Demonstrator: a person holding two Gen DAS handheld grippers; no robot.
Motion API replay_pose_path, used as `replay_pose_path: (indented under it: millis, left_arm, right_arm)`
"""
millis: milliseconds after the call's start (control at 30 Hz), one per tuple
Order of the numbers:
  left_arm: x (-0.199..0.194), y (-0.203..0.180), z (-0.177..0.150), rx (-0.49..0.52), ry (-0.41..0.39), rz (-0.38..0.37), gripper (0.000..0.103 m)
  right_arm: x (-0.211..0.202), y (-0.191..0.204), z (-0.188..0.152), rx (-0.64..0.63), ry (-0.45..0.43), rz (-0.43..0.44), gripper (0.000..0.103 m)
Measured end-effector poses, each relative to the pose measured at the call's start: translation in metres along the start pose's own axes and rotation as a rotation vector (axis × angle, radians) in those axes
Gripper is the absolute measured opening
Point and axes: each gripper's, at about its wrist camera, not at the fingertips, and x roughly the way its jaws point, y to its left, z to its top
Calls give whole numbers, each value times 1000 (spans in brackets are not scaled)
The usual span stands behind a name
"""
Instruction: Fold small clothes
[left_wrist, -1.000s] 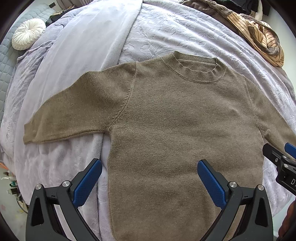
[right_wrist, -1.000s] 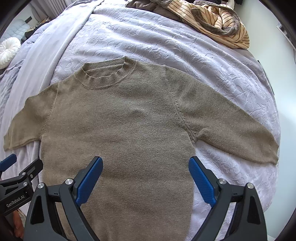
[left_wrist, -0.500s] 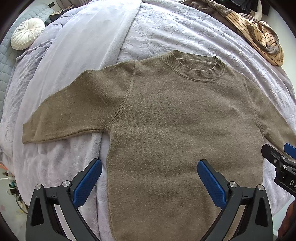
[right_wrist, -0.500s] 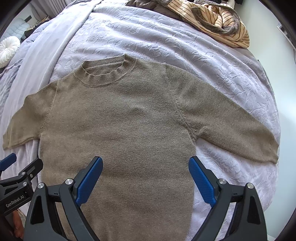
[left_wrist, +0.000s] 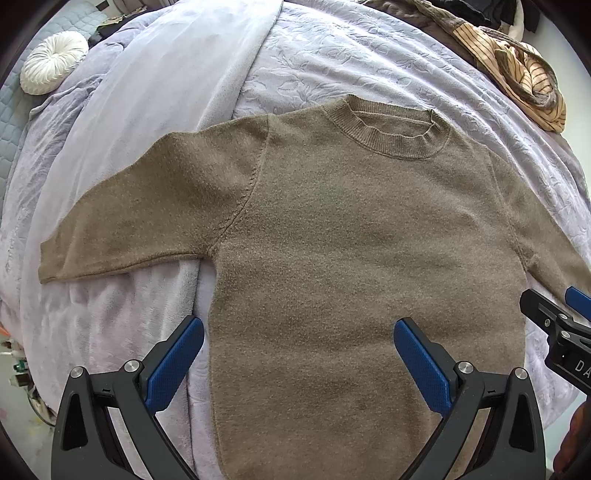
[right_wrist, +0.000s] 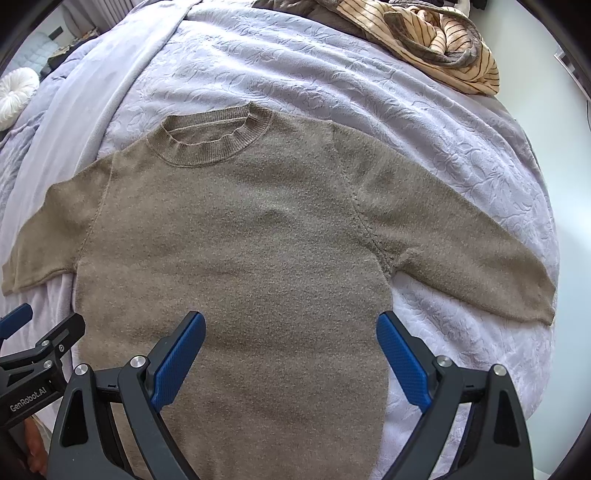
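From the left wrist we see one olive sweater (left_wrist: 332, 240) spread flat, front up, on a lavender bedspread (left_wrist: 332, 62), both sleeves out, collar far from us; our left gripper (left_wrist: 299, 354) hovers spread wide, empty, above its lower left body, one striped garment (left_wrist: 517, 77) heaped beyond, one white round cushion (left_wrist: 53, 61) far left. From the right wrist, our right gripper (right_wrist: 290, 350) hangs equally wide and empty over the sweater's lower right body, the right sleeve (right_wrist: 461, 254) angling outward.
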Motion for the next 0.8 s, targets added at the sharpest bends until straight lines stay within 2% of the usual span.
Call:
replay_pose_path:
  millis: [533,800]
  left_arm:
    - [9,7,-2,7,-6,-43,103]
    - [10,16,-5,-12,-12,-67,103]
  right_arm:
    - [5,1,-7,14,2,-6,95]
    - [2,16,-11,0,-8,-14,95]
